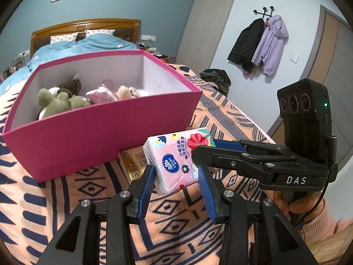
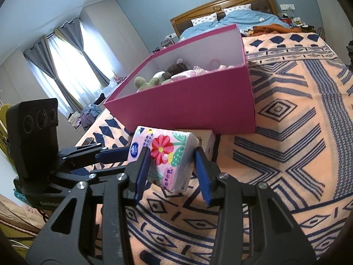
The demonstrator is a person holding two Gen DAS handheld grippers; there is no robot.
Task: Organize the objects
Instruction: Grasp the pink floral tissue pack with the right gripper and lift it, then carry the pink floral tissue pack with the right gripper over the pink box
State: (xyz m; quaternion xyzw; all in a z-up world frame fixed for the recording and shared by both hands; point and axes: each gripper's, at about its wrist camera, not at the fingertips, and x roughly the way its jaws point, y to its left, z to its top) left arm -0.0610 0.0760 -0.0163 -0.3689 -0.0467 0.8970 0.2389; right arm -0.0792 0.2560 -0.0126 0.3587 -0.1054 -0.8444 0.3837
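A pink flowered tissue pack (image 1: 176, 161) is held a little above the patterned blanket, in front of the pink box (image 1: 99, 137). My left gripper (image 1: 176, 172) and my right gripper (image 2: 172, 156) both close on it from crossing sides; the right gripper shows from the side in the left wrist view (image 1: 207, 148), the left one in the right wrist view (image 2: 123, 152). The pack also shows in the right wrist view (image 2: 165, 154). The open box (image 2: 187, 108) holds several plush toys (image 1: 59, 99), also seen in the right wrist view (image 2: 154, 79).
A small white and gold carton (image 1: 133, 161) lies on the blanket against the box front, under the pack. The orange and blue blanket (image 2: 297, 132) covers the bed. Pillows and a blue duvet (image 1: 88, 44) lie by the headboard. Coats (image 1: 260, 44) hang on the wall.
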